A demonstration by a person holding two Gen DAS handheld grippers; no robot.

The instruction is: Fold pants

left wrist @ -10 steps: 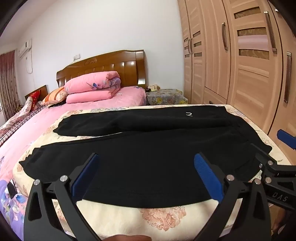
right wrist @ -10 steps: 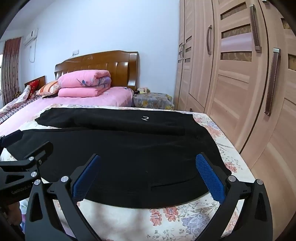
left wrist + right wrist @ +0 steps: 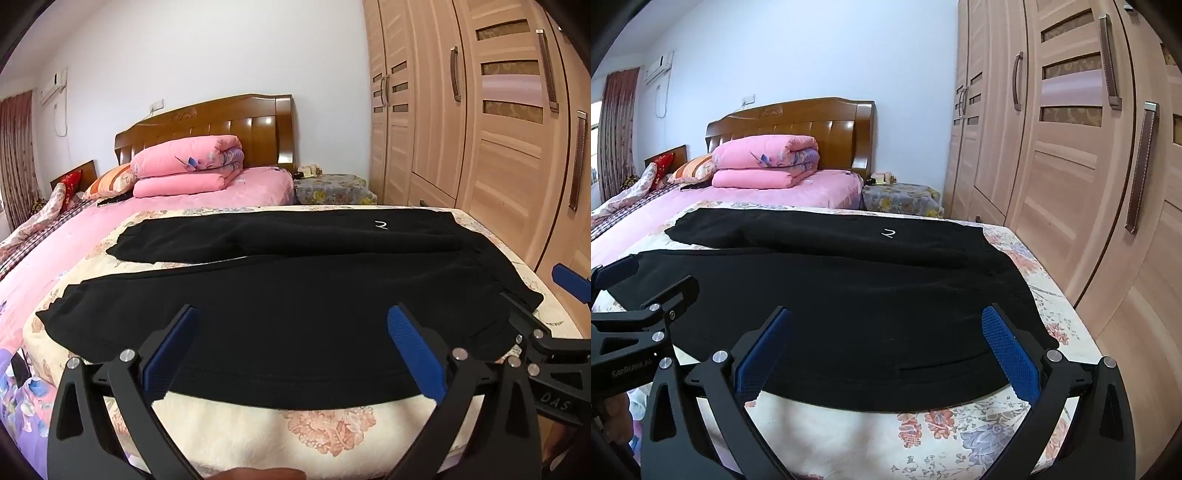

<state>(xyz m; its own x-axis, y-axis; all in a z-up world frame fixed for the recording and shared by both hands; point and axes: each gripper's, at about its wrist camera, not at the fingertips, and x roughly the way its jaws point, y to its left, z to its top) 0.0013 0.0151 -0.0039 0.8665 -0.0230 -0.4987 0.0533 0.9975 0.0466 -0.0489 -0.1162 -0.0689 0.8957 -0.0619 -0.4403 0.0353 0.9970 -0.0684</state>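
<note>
One pair of black pants (image 3: 295,314) lies flat on the bed (image 3: 295,435), seemingly untouched by two wide-spread grippers, left gripper (image 3: 291,354) and right gripper (image 3: 886,350).

Both cameras sit low at the near edge of the bed (image 3: 236,435), each looking forward between its own wide-spread jaws toward the headboard (image 3: 221,122). The left wrist view stands further left, catching the right gripper (image 3: 554,332) at its right border. The right wrist view stands nearer the wardrobe (image 3: 1071,147) and catches the left gripper (image 3: 635,295) at its left border. Both share the black pants (image 3: 849,302) close below, the pink quilt (image 3: 764,162) and the white wall beyond.
</note>
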